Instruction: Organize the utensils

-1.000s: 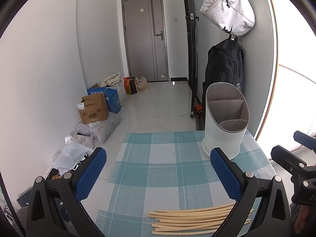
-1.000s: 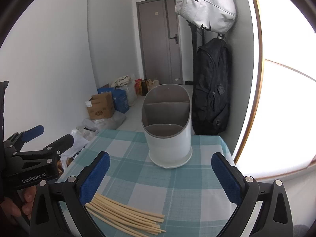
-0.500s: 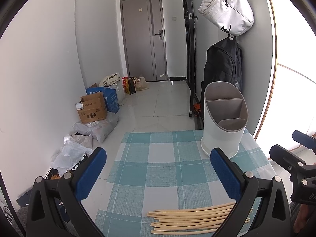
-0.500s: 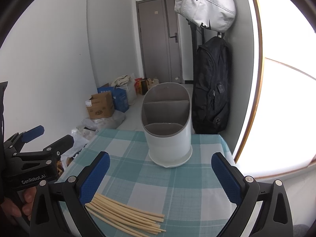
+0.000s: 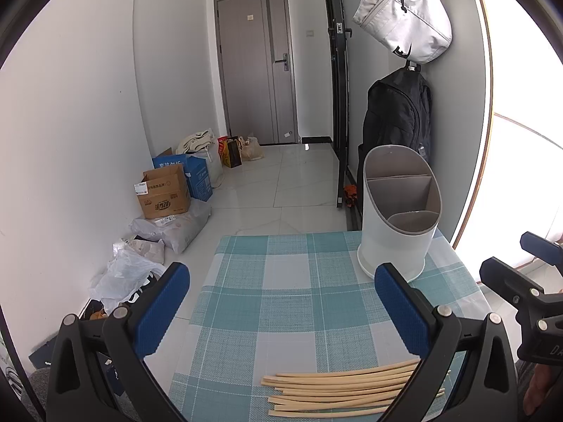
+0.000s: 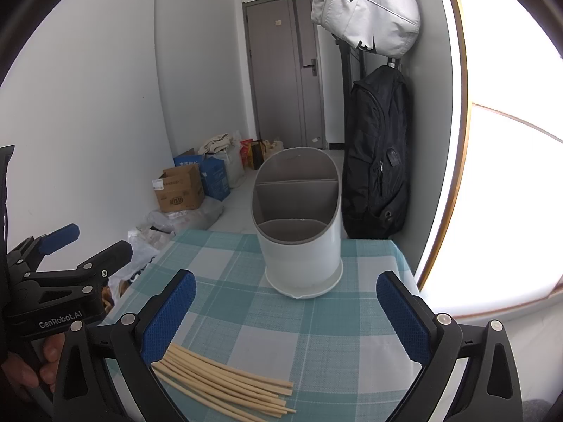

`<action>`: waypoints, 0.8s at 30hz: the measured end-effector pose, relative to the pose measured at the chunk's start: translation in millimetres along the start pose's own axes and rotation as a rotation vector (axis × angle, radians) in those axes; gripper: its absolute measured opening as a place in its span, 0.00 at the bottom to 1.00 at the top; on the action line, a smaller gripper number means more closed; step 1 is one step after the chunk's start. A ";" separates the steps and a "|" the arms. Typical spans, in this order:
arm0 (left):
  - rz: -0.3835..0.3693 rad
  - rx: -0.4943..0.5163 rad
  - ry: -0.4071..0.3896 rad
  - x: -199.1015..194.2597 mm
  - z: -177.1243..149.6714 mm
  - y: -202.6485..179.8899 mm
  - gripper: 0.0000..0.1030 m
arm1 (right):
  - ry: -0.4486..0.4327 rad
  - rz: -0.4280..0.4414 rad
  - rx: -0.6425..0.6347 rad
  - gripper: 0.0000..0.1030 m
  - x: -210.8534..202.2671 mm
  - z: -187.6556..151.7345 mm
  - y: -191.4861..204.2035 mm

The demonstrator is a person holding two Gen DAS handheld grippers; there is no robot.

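A bundle of pale wooden chopsticks (image 5: 337, 392) lies flat near the front edge of a teal checked tablecloth (image 5: 281, 302); it also shows in the right wrist view (image 6: 225, 383). A white utensil holder (image 5: 399, 214) with grey divided compartments stands upright at the far right of the table; it also shows in the right wrist view (image 6: 299, 221). My left gripper (image 5: 281, 311) is open and empty, above the table just behind the chopsticks. My right gripper (image 6: 285, 316) is open and empty, to the right of the chopsticks and in front of the holder.
The table's left edge drops to a tiled floor with cardboard boxes (image 5: 163, 195) and plastic bags (image 5: 130, 270). A black backpack (image 6: 378, 154) and a white bag (image 6: 366, 10) hang on the wall behind the holder. A bright window (image 6: 510, 193) is on the right.
Both grippers stay open and nearly still. The left view has shifted very slightly, with the holder a little lower and left in frame.
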State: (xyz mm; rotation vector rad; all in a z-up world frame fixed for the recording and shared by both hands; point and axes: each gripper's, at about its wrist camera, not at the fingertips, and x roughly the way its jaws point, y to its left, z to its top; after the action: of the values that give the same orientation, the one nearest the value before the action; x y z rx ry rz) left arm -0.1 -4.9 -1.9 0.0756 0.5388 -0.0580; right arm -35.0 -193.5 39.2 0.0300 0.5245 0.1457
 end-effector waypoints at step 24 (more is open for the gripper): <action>0.000 0.000 -0.001 -0.5 -1.2 0.7 0.99 | -0.001 0.002 -0.001 1.00 -0.6 -0.1 -0.2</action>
State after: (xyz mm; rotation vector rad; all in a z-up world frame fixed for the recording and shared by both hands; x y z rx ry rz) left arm -1.1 -4.0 -2.7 0.0756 0.5382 -0.0583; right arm -35.6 -193.8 39.4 0.0298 0.5236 0.1473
